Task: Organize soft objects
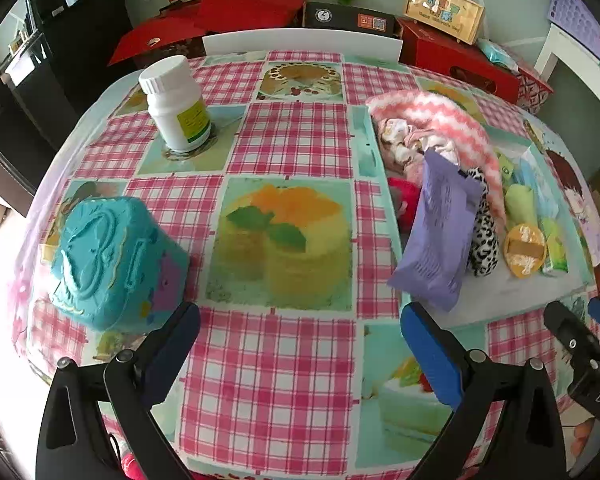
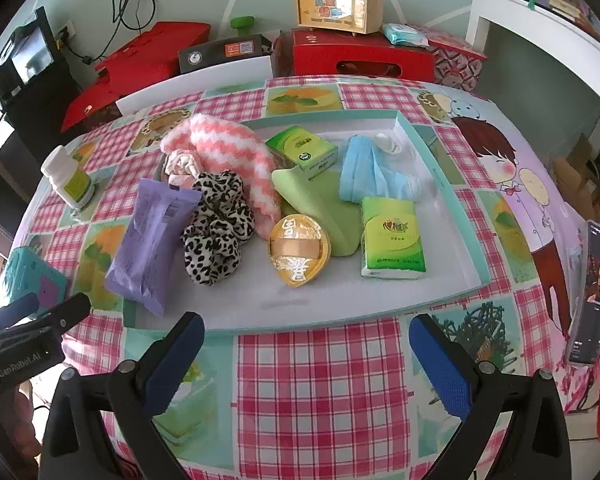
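Both grippers hang over the checked desk (image 2: pixel 316 380), fingers spread wide and holding nothing: left gripper (image 1: pixel 300 348), right gripper (image 2: pixel 306 350). Beyond them a shallow tray (image 2: pixel 444 184) holds the soft things: two green tissue packs (image 2: pixel 394 240), one leopard scrunchie (image 2: pixel 220 228), one pink-and-white fluffy cloth (image 2: pixel 224 140), one blue cloth (image 2: pixel 374 176), one green cloth (image 2: pixel 332 212), one round yellow pack (image 2: pixel 300 252). A purple wipes pack (image 2: pixel 152 240) overhangs the tray's left rim. A patterned fabric (image 2: pixel 180 166) is half hidden behind it. Outside the tray stand one white bottle (image 1: pixel 178 104) and one teal box (image 1: pixel 116 260).
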Demonstrator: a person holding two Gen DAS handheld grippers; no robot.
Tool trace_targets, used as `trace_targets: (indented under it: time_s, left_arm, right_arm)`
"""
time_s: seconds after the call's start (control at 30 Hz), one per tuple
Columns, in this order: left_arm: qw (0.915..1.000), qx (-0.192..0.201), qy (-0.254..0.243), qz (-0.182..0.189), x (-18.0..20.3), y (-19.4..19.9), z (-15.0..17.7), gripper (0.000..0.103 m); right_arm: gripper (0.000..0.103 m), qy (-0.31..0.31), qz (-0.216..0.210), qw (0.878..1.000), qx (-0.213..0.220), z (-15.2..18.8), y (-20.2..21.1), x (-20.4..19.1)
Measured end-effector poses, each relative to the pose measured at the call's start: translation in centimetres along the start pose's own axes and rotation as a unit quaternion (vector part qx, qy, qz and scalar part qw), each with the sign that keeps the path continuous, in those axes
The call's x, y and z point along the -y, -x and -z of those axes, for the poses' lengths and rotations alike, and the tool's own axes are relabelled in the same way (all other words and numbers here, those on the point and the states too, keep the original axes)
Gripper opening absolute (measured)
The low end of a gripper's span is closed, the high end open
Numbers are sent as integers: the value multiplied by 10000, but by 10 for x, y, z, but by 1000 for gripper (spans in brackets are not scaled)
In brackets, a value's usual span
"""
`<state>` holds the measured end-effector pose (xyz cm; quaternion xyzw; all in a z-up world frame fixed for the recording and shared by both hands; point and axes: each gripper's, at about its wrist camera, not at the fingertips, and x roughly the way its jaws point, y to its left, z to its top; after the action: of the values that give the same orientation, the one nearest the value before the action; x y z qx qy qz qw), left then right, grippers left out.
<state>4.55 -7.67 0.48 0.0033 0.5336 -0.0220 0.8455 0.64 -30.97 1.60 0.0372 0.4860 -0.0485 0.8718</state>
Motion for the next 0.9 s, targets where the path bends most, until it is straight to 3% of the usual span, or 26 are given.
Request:
trace_targets:
  time_s: [0.9]
  left_arm:
    - [9993, 309, -36, -183, -4, 25, 10, 100]
  right_arm:
    - [103, 119, 72, 9998, 104, 6, 17, -3]
